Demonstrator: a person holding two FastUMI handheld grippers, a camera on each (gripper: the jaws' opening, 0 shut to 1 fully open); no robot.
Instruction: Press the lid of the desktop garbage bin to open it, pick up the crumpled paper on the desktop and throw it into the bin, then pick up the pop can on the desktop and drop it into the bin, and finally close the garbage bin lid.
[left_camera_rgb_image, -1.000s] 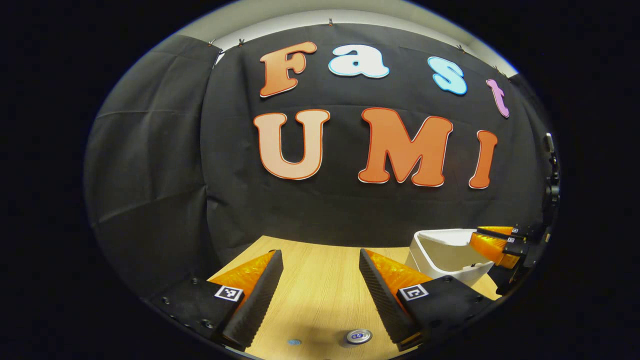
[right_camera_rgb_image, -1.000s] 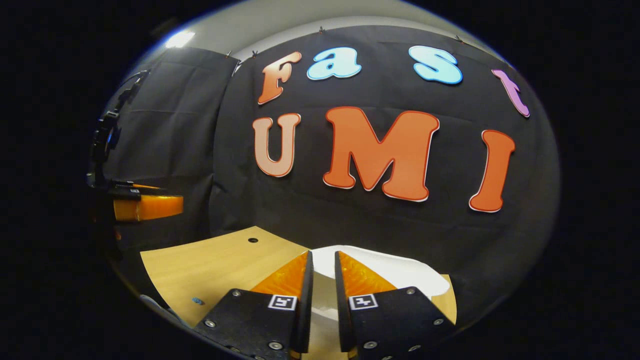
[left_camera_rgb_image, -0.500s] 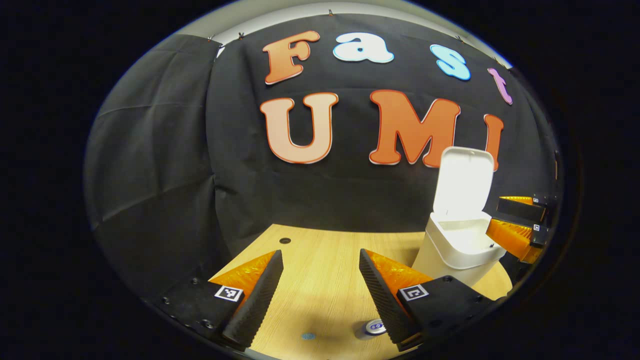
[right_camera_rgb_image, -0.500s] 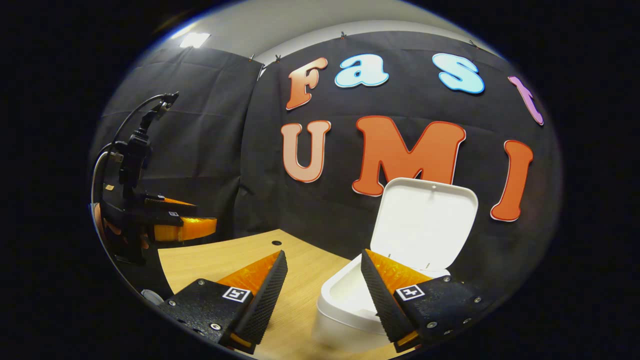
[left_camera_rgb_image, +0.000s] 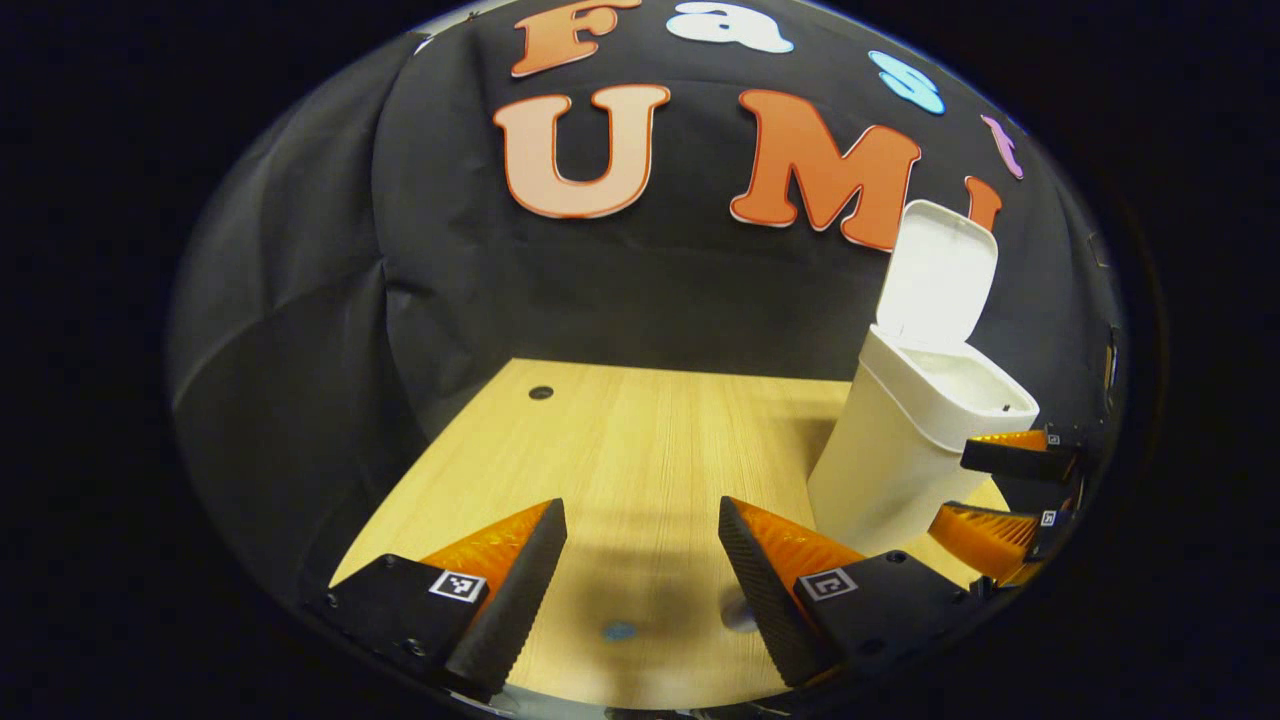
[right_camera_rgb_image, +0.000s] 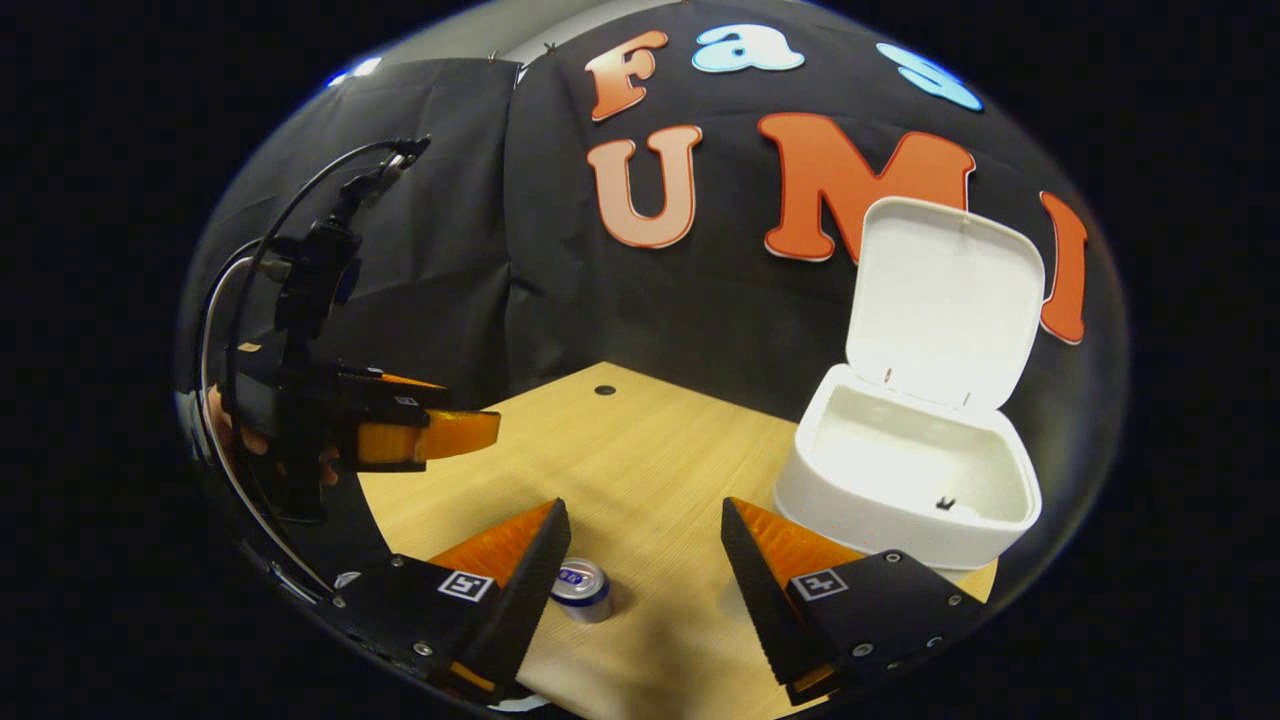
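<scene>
The white desktop bin (left_camera_rgb_image: 880, 470) stands at the table's right, its lid (left_camera_rgb_image: 940, 275) swung up against the wall. Looking into it in the right gripper view, the bin (right_camera_rgb_image: 900, 470) has a pale inside and an upright lid (right_camera_rgb_image: 940, 300). A pop can (right_camera_rgb_image: 583, 588) stands upright on the wood close to my right gripper's (right_camera_rgb_image: 640, 580) left finger; that gripper is open. My left gripper (left_camera_rgb_image: 640, 590) is open over the table, with the can (left_camera_rgb_image: 740, 610) half hidden behind its right finger. The right gripper (left_camera_rgb_image: 950, 490) hangs open beside the bin's front. The left gripper (right_camera_rgb_image: 470, 425) hovers at left.
The wooden table (left_camera_rgb_image: 640, 450) has a small round hole (left_camera_rgb_image: 541, 392) near its far left corner and a blue dot (left_camera_rgb_image: 618, 631) close to the front. Black cloth walls close off the back and left. A hand and cables (right_camera_rgb_image: 300, 300) carry the left gripper.
The bin lid has sprung from closed to fully up. My right gripper went from shut on the lid to open and drew back. Both views now look further down at the table.
</scene>
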